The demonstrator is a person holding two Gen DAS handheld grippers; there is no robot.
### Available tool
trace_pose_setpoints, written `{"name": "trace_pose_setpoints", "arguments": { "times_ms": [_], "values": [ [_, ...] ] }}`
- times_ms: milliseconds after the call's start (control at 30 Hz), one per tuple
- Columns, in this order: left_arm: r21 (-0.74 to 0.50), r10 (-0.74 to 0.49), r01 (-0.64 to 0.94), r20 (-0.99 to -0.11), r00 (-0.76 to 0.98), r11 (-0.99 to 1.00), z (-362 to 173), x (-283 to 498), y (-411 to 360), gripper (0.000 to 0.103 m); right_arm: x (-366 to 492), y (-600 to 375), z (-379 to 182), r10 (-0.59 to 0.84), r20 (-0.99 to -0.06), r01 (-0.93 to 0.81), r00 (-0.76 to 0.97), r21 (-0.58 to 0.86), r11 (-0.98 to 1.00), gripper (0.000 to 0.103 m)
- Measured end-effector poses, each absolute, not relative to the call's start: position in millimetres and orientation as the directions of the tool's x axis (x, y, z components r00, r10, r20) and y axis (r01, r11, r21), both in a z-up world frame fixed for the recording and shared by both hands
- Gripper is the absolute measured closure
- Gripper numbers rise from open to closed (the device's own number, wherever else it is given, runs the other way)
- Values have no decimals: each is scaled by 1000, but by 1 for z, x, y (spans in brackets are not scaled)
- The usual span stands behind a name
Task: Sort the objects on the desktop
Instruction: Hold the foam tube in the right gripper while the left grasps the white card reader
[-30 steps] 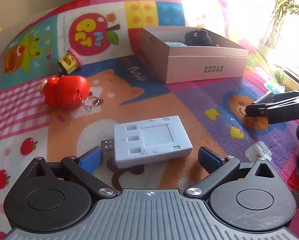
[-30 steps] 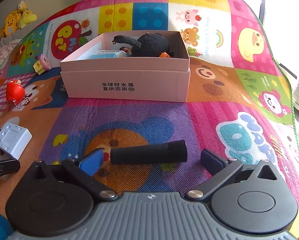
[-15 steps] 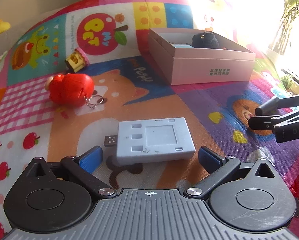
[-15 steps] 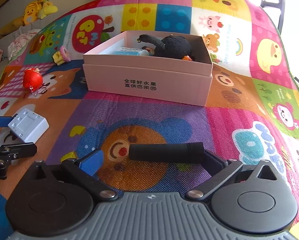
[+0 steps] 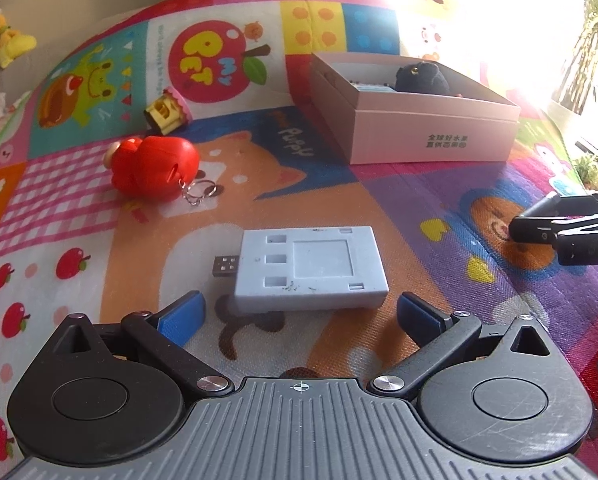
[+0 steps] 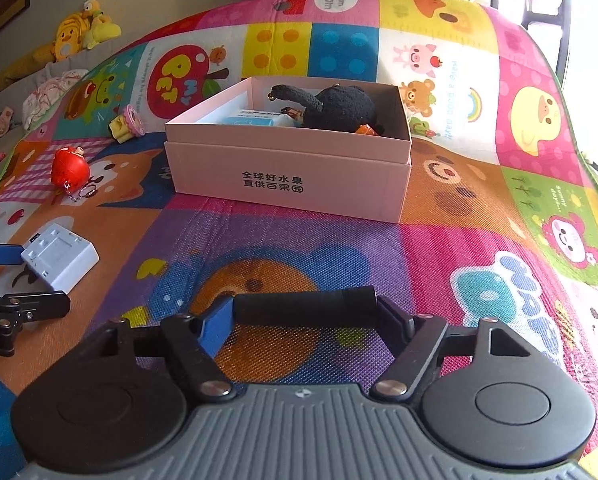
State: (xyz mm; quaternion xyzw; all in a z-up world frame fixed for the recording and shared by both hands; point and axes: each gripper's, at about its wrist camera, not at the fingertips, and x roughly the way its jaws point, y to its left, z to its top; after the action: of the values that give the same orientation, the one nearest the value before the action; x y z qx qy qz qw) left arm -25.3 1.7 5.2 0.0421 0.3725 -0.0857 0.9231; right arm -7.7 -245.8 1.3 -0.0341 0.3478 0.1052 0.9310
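While the right tongs (image 6: 305, 316) are closing endwise on the black tube (image 6: 305, 306), keep them level; left tongs (image 5: 301, 316) wait wide near the grey adapter (image 5: 311, 268).

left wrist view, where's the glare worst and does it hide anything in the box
Left wrist view: glare blows out the upper right, washing out the mat behind the pink box; the black plush inside stays readable, the other contents are hard to read. Right wrist view: evenly lit, glare only at the right edge; fisheye curves the mat in both.
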Motion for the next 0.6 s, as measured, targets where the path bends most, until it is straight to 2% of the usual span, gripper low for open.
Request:
{"name": "trace_pose_setpoints", "arguments": {
  "times_ms": [600],
  "values": [
    [11,-161,231,-685,710,973,5,-12,-18,0,-10,-241,0,149,-647,-215,748,-24,976,28]
  ]
}}
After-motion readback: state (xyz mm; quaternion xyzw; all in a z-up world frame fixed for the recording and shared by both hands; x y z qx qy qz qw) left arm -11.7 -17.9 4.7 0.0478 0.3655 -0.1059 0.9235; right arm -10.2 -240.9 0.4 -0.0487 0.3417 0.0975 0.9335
